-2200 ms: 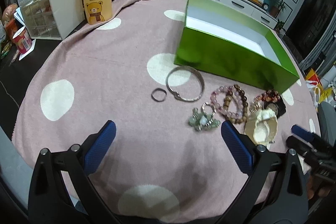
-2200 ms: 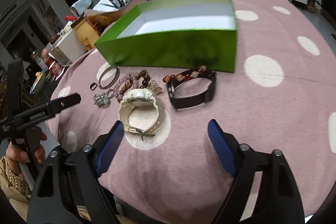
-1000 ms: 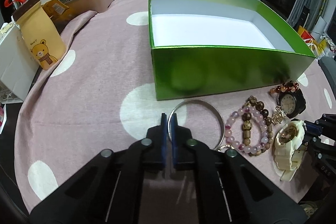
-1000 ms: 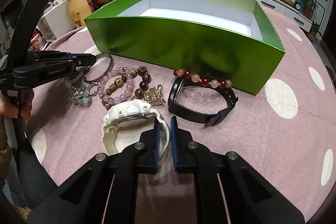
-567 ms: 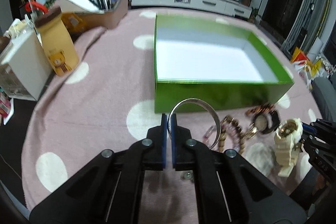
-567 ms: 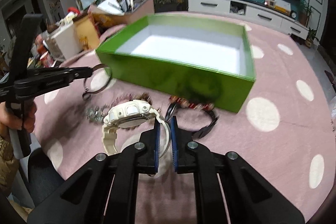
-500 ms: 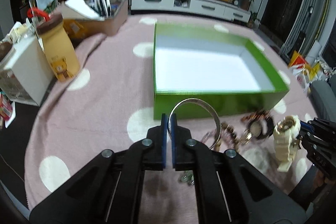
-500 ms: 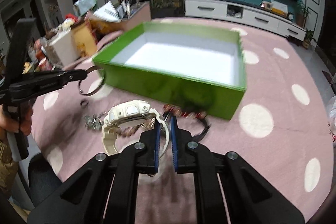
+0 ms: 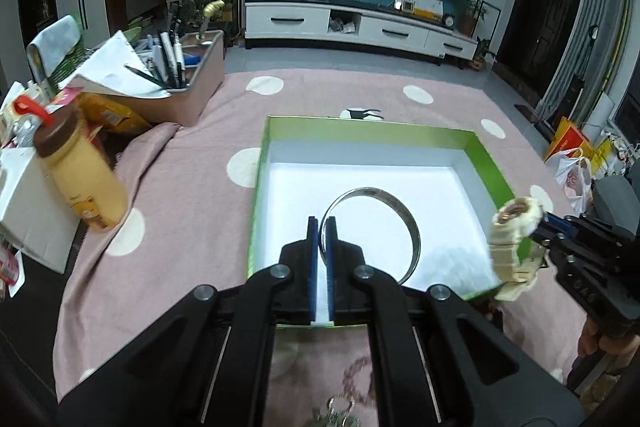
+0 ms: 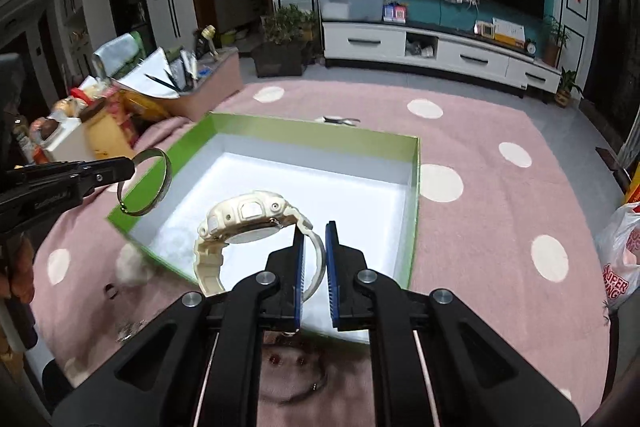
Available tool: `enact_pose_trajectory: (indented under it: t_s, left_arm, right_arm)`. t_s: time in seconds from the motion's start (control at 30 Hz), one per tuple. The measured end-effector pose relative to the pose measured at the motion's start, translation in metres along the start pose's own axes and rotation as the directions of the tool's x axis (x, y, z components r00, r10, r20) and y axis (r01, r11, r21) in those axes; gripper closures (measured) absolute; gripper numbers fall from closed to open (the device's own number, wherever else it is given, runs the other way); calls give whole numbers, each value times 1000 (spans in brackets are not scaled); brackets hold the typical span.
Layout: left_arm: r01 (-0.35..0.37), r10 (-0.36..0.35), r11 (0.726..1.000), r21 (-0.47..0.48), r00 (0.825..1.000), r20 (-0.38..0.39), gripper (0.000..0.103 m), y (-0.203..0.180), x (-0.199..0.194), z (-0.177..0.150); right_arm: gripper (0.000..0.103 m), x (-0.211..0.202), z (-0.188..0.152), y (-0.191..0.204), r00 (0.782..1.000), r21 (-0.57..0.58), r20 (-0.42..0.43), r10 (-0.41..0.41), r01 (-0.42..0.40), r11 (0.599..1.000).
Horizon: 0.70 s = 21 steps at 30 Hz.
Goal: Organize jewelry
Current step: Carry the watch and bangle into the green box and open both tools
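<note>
Hanging above the white floor of the open green cardboard box [image 9: 486, 163], a thin silver metal bangle [image 9: 404, 223] is pinched at its rim by the left gripper [image 9: 319, 227], whose blue-padded jaws are pressed together on the band. From the right wrist view the same bangle [image 10: 162, 183] sits at the tip of the left gripper [image 10: 124, 169], just over the box's near left corner [image 10: 120, 219].

A cream-white plastic digital watch [image 10: 244, 215] is held up by the right gripper [image 10: 314, 235]; its blue pads are clamped on the strap loop, with the watch face tilted up over the box interior. In the left wrist view that watch [image 9: 514, 231] hangs beside the box's right wall, gripped by the right gripper [image 9: 546, 227].

The box rests on a pink cloth with cream polka dots [image 9: 188, 179]. On the cloth at the near edge lie blurred remaining pieces: a dark strap with red beads [image 10: 294, 379] under the right gripper, and a small ring [image 10: 110, 291] to the left.

Off to the left stand a yellow bear-print bottle with a brown cap [image 9: 82, 171], a white box [image 9: 24, 199] and a beige organiser holding pens [image 9: 176, 83].
</note>
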<state>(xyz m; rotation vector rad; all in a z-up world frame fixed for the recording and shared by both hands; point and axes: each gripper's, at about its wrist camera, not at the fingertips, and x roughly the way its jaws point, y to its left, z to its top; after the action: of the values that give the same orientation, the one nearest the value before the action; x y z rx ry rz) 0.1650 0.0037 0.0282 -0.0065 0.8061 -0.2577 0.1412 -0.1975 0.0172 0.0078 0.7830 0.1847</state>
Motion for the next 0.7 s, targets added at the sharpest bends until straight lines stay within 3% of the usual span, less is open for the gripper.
enact_pose_trajectory:
  t_s: [0.2,0.3,0.33,0.37,0.43,0.7]
  left_arm:
    - [-28,29,999,23,998,-58,99,-10,38,-2]
    - [-36,38,999,34,997,-70,97,-12,47,-2]
    - [-38,40,999,37,997,-69,88,-13,47,-2]
    - [-41,44,998,37,997,-65,69,-13,46,-2]
    - [-46,48,998,31,998,-50,52,-11,42,-2]
    - [-94,94,996,-6,995,12,33,10,2,-8]
  right_arm:
    - [90,48,1,4,995,-15,-102,-17,16,1000]
    - [79,52,-1,2,995,-1,-102,-13,13,1000]
    - [69,48,0,-1,996,9,-87,-16,17,1000]
    - [60,45,1,-2,997,18,-75,-19,20,1000]
    - [57,34,3,-10,999,43,-45,-15,17,999]
    - [48,-16,-5,-33,999,96,30,-22,19,995]
